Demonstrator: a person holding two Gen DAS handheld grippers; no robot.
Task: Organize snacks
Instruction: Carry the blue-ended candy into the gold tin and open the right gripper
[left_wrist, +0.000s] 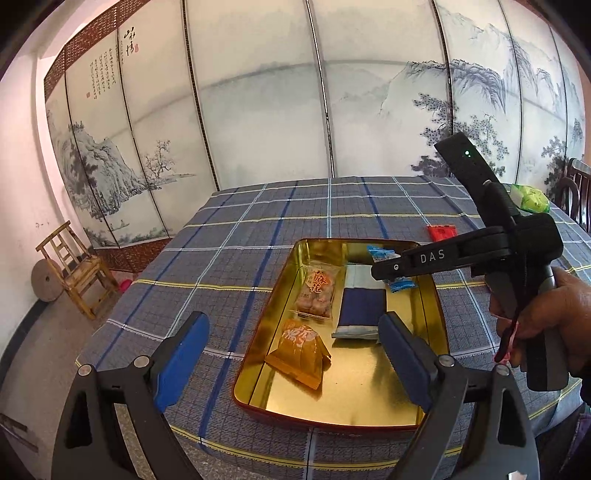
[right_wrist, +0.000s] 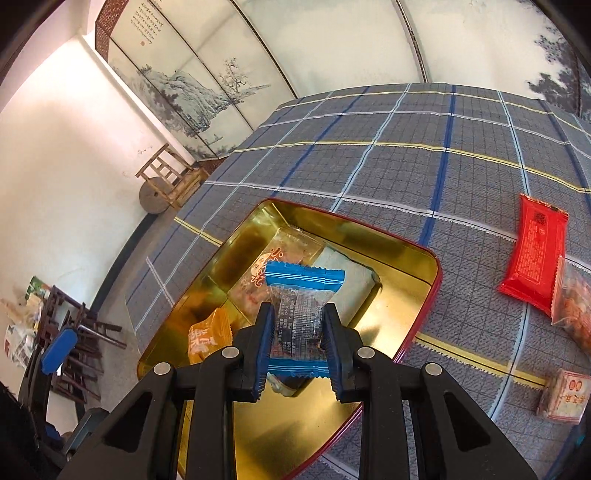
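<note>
Right gripper (right_wrist: 297, 345) is pinching a blue-and-clear candy (right_wrist: 301, 314) between its pads, holding it over the gold tin (right_wrist: 402, 258), roughly above the far-right part of it. From the left wrist view you can see the same candy (left_wrist: 384, 266) poking out either side of the right gripper (left_wrist: 380, 267), with a hand (left_wrist: 546, 321) on the grip at about 3 o'clock. Left gripper (left_wrist: 295, 354) is spread wide with nothing in it, hanging over the near end of the tin (left_wrist: 432, 306). Inside the tin: an orange pack (left_wrist: 299, 354) nearest, a clear pack with red lettering (left_wrist: 317, 291) behind it, and a navy-and-white pack (left_wrist: 360, 306) to the right of those. Out on the plaid cloth (left_wrist: 258, 221), a red pack (right_wrist: 533, 254) sits at about 3 o'clock from the tin in the right view, touching a clear bag of orange snacks (right_wrist: 574, 302), with a small boxy pack (right_wrist: 563, 395) at about 4 o'clock. A green pack (left_wrist: 532, 197) is way over at the far right edge.
</note>
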